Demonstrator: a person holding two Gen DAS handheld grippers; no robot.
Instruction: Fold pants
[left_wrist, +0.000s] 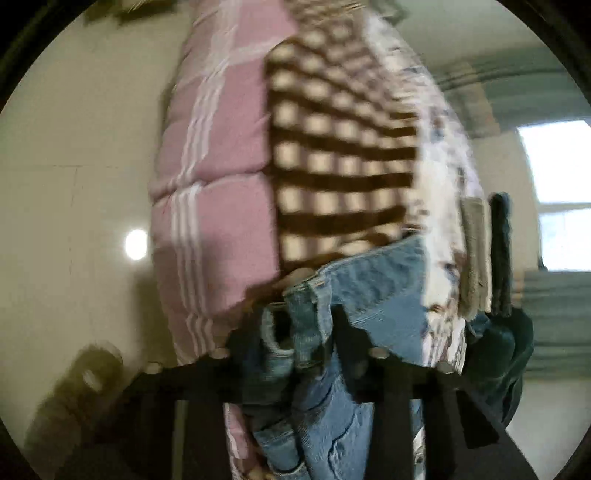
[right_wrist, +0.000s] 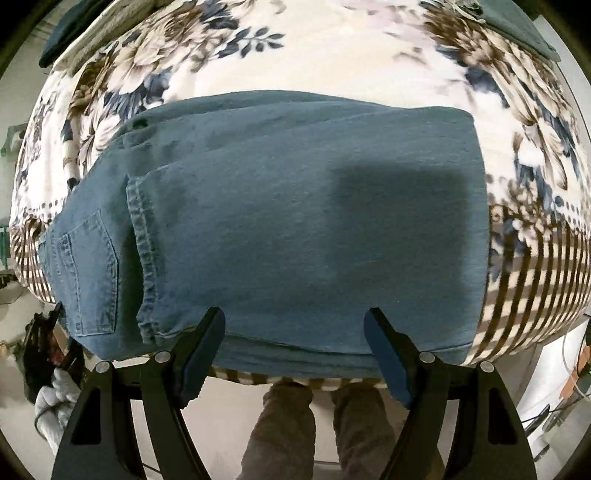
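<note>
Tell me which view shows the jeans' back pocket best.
The right wrist view: the back pocket lies flat and sharp at the left end of the folded jeans. The left wrist view is blurred and shows only the bunched waistband between the left gripper's jaws.

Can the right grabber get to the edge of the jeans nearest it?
Probably yes. The right gripper hangs open just above the near edge of the folded jeans, with nothing lying between its fingers and the denim. The left gripper pinches the waistband at the far end, out of its way.
</note>
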